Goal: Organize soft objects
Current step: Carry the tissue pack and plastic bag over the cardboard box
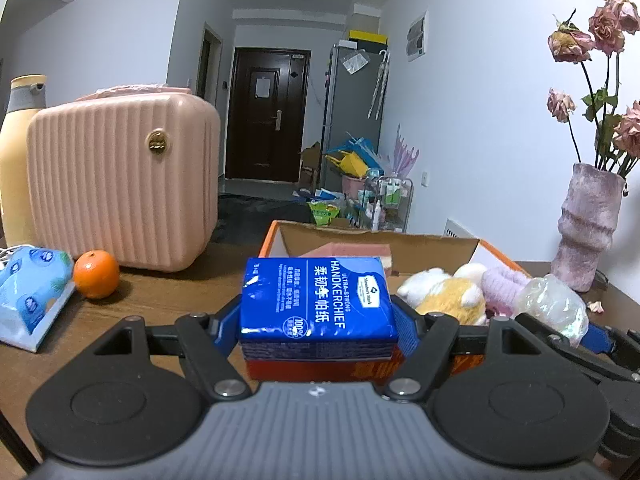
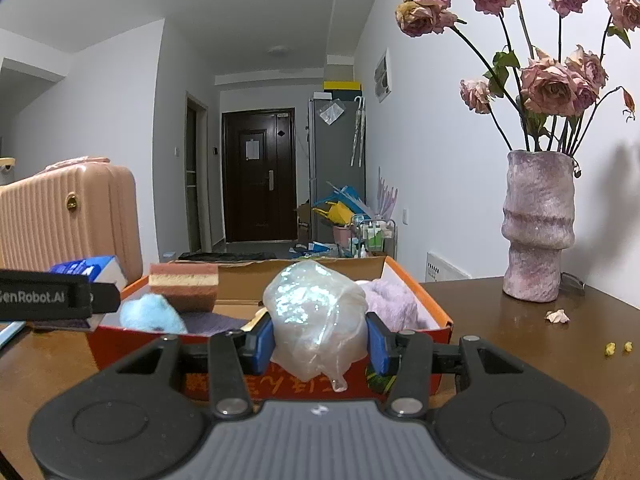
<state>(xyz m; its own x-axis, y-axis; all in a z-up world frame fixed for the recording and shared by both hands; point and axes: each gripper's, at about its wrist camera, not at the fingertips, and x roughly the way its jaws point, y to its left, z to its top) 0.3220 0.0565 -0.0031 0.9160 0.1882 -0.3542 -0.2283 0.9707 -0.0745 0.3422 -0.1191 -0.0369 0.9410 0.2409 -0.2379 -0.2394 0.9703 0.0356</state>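
Observation:
My left gripper [image 1: 318, 324] is shut on a blue handkerchief tissue pack [image 1: 316, 300], held just above the near wall of an orange cardboard box [image 1: 272, 236]. My right gripper [image 2: 318, 346] is shut on a crumpled clear plastic bag [image 2: 316, 312], held over the box's near wall [image 2: 120, 344]. Inside the box lie a layered pink sponge [image 2: 184, 284], a light blue fluffy item [image 2: 152, 314], a lilac fuzzy cloth [image 2: 394, 304] and a white and orange plush toy [image 1: 444, 290]. The right gripper with the bag shows at the left wrist view's right edge [image 1: 552, 308].
A pink ribbed suitcase [image 1: 124, 184] stands at the back left with a yellow bottle [image 1: 16, 160] behind it. An orange [image 1: 96, 274] and a blue tissue pack [image 1: 30, 284] lie left of the box. A purple vase of dried roses [image 2: 538, 224] stands right; petals and crumbs [image 2: 558, 315] lie near it.

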